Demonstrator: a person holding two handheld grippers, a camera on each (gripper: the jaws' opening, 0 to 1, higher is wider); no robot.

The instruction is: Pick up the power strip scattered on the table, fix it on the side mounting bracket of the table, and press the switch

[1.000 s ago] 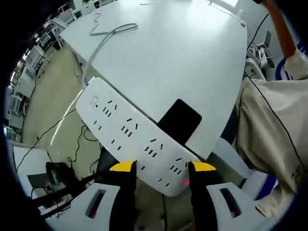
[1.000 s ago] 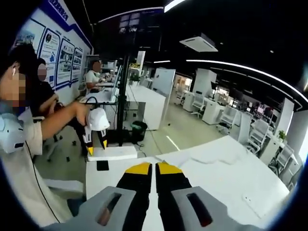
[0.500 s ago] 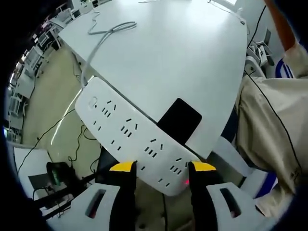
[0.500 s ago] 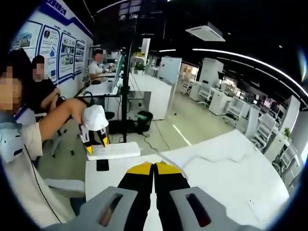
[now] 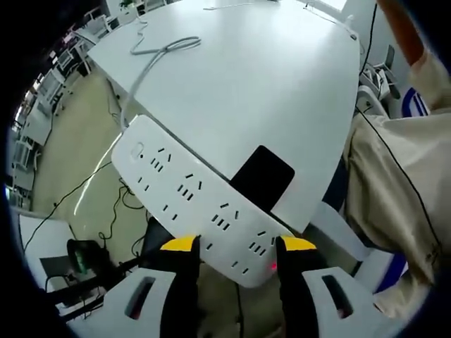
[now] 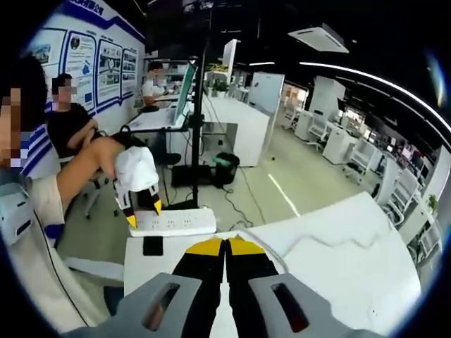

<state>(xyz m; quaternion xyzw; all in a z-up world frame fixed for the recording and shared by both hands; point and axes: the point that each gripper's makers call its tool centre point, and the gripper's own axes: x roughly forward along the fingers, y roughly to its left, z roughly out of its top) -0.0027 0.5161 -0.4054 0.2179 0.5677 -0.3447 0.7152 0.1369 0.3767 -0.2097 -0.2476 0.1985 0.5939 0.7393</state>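
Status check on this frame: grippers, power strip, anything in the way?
Left gripper clamped on power strip, held off the table edge. Right gripper shut, empty, above the table. Black pad sits at the edge beside the strip.

The left gripper (image 5: 237,248) has two black jaws with yellow tips, on a light grey body with a dark slot on each side. The right gripper (image 6: 226,247) looks the same: black jaws, yellow tips, grey slotted body. The person wears a beige short-sleeved shirt (image 5: 394,190) with a thin black cable (image 5: 403,172) running across it.
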